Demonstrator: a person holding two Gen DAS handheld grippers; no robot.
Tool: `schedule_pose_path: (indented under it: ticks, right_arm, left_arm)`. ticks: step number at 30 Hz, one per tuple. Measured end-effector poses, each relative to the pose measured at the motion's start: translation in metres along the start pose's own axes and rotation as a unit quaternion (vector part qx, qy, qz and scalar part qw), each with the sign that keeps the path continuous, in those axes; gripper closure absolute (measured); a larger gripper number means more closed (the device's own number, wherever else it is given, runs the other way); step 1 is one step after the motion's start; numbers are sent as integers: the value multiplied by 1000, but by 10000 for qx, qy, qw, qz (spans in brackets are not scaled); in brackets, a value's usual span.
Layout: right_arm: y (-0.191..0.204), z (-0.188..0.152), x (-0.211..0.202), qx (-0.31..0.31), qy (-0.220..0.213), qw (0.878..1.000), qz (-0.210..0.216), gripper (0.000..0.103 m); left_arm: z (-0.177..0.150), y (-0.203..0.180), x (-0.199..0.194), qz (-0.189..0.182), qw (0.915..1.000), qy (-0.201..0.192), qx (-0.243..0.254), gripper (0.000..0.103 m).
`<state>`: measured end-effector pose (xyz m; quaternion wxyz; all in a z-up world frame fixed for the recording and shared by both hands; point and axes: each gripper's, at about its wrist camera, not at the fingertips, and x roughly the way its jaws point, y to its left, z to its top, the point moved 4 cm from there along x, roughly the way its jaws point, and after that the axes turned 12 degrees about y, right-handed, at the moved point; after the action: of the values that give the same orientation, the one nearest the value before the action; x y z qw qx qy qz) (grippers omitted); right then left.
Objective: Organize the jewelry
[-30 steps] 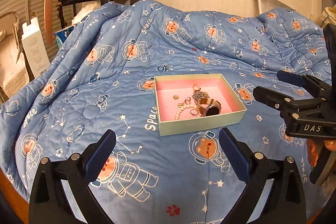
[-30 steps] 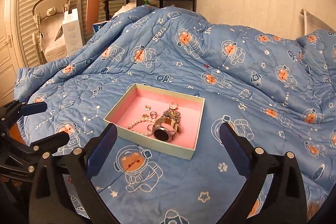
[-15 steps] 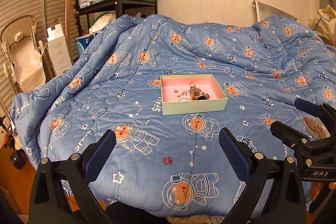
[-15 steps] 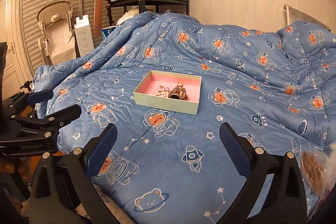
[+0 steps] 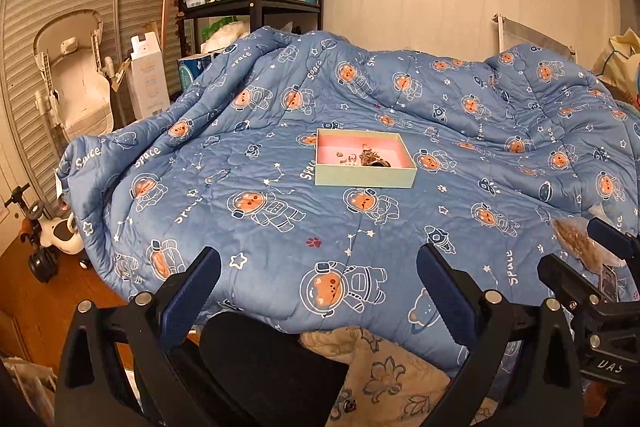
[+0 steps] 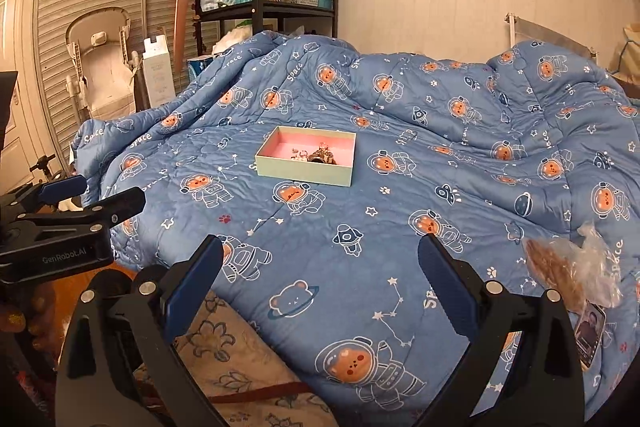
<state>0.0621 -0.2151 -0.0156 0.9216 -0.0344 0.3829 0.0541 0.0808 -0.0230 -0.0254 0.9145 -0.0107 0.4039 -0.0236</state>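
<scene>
Hovering off the near edge of the blanket (image 5: 360, 219), the left gripper (image 5: 318, 279) and the right gripper (image 6: 320, 267) both stood wide apart, holding nothing. A crinkled plastic bag (image 6: 576, 267) lay by the blanket's near right edge. Well beyond, around the blanket's middle, sat the box (image 5: 362, 179), with the jewelry (image 5: 366, 159) heaped on its pink floor. A black shelf (image 6: 272, 7) stood past the far left corner.
</scene>
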Motion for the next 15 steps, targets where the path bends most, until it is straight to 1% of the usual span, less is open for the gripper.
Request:
schedule_pose_path:
  ticks: [2, 6, 9, 15]
  right_arm:
    - [2, -5, -8, -100, -114, 9998, -101, 7]
    - [5, -5, -20, -168, -307, 9993, -113, 7]
    - [8, -5, -26, -229, -414, 9988, -138, 7]
    - [6, -6, -31, -201, -459, 9987, -128, 7]
  left_arm:
    - [-4, 0, -8, -28, 9999, -37, -101, 7]
    - [-11, 0, -18, 143, 9997, -145, -160, 7]
    - [-13, 1, -23, 160, 9995, -202, -176, 7]
    - [-16, 2, -25, 175, 9995, -194, -154, 7]
